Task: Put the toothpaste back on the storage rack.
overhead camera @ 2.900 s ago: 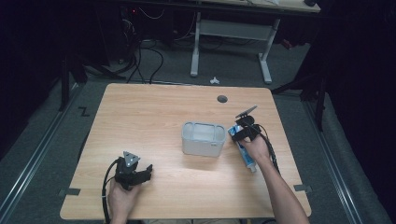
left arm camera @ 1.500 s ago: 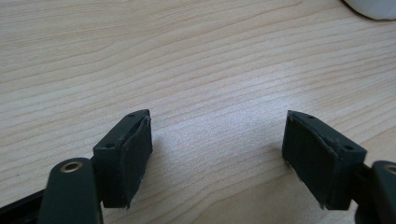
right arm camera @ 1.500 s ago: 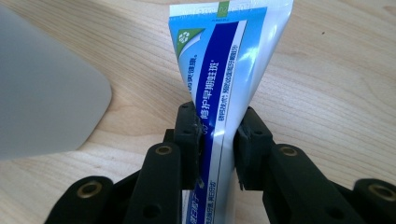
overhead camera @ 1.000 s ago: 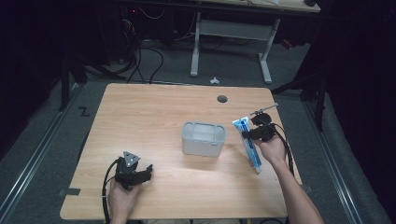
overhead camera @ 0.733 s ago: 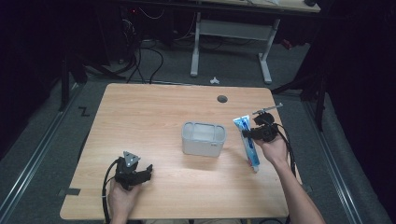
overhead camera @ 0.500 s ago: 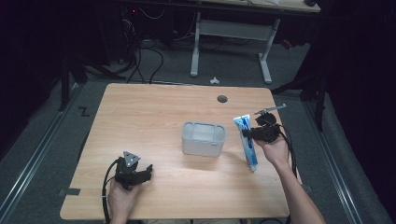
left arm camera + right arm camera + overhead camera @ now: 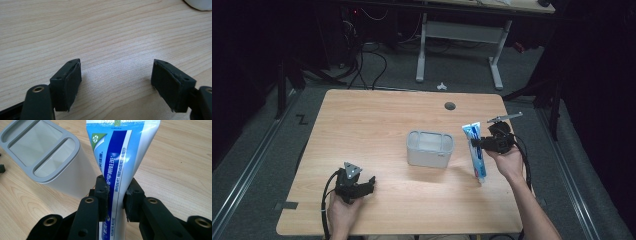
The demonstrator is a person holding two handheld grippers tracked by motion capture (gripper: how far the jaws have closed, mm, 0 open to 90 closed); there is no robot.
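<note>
1. The toothpaste tube point(image 7: 120, 162), white with a blue stripe down its face, is clamped in the right gripper point(image 7: 116, 195). Both black pads press on its sides around the middle of its length.
2. From the high view, the tube point(image 7: 474, 150) hangs off the table, just to the right of the grey container, its flat crimped end farther from the person and its other end pointing down towards the tabletop.
3. The right gripper point(image 7: 494, 144) is held in the person's right hand point(image 7: 508, 162), over the right part of the table, with its jaws closed in tight on the tube.
4. The grey container point(image 7: 430, 148) stands upright near the middle of the table. In the right gripper view its top point(image 7: 37, 150) shows separate open compartments divided by bars, and the tube sits beside it, not inside any of them.
5. The left gripper point(image 7: 354, 182) sits low at the near left of the table in the person's left hand, well apart from the container and the tube.
6. In the left gripper view its jaws stand wide apart, with bare wood between the pads point(image 7: 72, 82).
7. The wooden table point(image 7: 362, 125) has a small round hole point(image 7: 450, 106) near its far edge.
</note>
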